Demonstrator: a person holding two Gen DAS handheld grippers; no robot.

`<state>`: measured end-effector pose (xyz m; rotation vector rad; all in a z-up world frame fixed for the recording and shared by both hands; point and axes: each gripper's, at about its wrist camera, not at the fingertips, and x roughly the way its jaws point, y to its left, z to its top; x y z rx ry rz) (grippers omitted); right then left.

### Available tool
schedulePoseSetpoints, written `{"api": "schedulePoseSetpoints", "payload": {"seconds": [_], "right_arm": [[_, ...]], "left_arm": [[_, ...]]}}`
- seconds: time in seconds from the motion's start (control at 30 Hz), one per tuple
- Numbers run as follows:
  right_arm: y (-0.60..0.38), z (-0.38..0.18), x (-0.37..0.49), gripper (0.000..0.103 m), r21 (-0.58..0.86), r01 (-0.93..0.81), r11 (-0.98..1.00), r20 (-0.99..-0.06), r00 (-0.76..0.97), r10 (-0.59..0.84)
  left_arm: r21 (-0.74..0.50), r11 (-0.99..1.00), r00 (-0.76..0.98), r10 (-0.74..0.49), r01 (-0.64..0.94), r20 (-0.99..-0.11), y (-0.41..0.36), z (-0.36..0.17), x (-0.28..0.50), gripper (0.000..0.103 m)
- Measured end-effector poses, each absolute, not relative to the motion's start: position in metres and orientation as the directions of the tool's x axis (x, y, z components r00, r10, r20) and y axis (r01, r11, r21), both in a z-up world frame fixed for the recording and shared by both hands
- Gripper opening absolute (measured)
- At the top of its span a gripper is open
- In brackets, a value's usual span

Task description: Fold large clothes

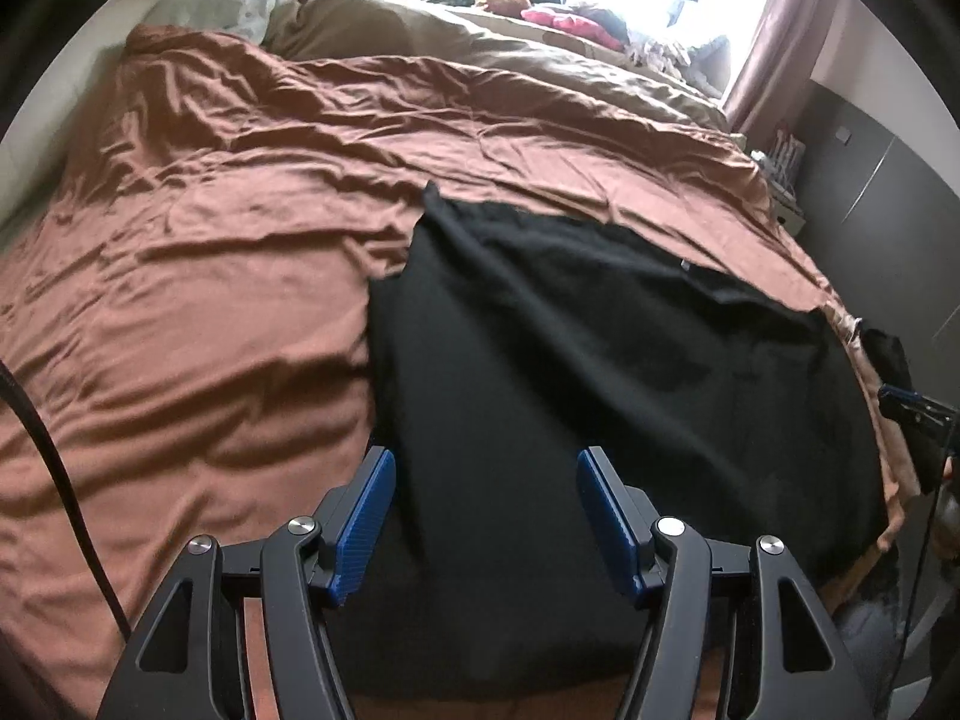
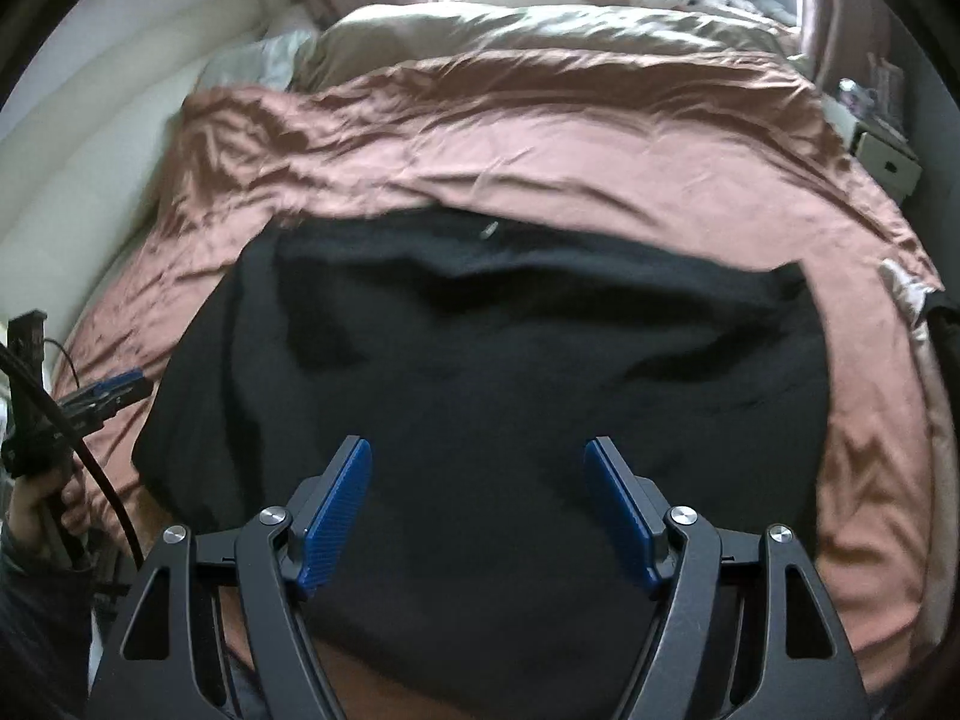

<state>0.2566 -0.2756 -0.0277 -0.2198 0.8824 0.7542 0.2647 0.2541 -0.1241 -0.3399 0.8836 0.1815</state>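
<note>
A large black garment (image 1: 600, 372) lies spread on the rust-brown bedspread (image 1: 210, 240), its near part reaching the bed's front edge. My left gripper (image 1: 486, 462) hangs open above the garment's left edge, nothing between its blue pads. In the right wrist view the same black garment (image 2: 510, 360) fills the middle of the bed, with a fold across its far part. My right gripper (image 2: 478, 450) is open over its near middle and holds nothing. The left gripper (image 2: 114, 390) shows at that view's left edge, the right gripper (image 1: 912, 402) at the other view's right edge.
A beige duvet (image 1: 480, 42) and pillows (image 1: 222, 6) lie at the bed's far end under a bright window with soft toys (image 1: 540, 0). A padded headboard (image 2: 90, 150) runs along the left. A bedside stand (image 2: 882, 150) and dark cabinets (image 1: 888, 210) are at right. A black cable (image 1: 54, 468) hangs at left.
</note>
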Motion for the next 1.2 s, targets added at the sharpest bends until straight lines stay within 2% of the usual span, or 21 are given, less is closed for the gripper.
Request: {"api": "schedulePoseSetpoints", "payload": {"seconds": [0.4,0.53,0.6,0.8,1.1,1.2], "right_arm": [[-0.244,-0.038,0.213,0.072,0.08,-0.686,0.723,-0.802,0.387,0.456],[-0.233,-0.056,0.201,0.064,0.045,-0.689,0.723,-0.829,0.379,0.412],[-0.225,-0.071,0.204,0.055,0.029,-0.684,0.729,-0.853,0.363,0.375],[-0.192,-0.09,0.251,0.053,0.005,-0.646,0.764,-0.867,0.377,0.325],[-0.14,-0.106,0.347,0.05,-0.004,-0.586,0.811,-0.884,0.382,0.271],[-0.127,-0.106,0.379,0.043,0.013,-0.561,0.828,-0.887,0.376,0.269]], "left_arm": [[-0.183,0.934,0.614,0.047,-0.306,-0.788,0.245,-0.146,0.22,0.065],[-0.199,0.93,0.608,0.031,-0.308,-0.794,0.246,-0.156,0.221,0.065],[-0.197,0.929,0.602,0.034,-0.313,-0.798,0.247,-0.161,0.222,0.065],[-0.185,0.927,0.601,0.052,-0.326,-0.798,0.252,-0.167,0.222,0.065],[-0.273,0.873,0.605,0.03,-0.404,-0.796,0.28,-0.176,0.219,0.065],[-0.302,0.859,0.603,0.01,-0.414,-0.797,0.285,-0.181,0.221,0.065]]}}
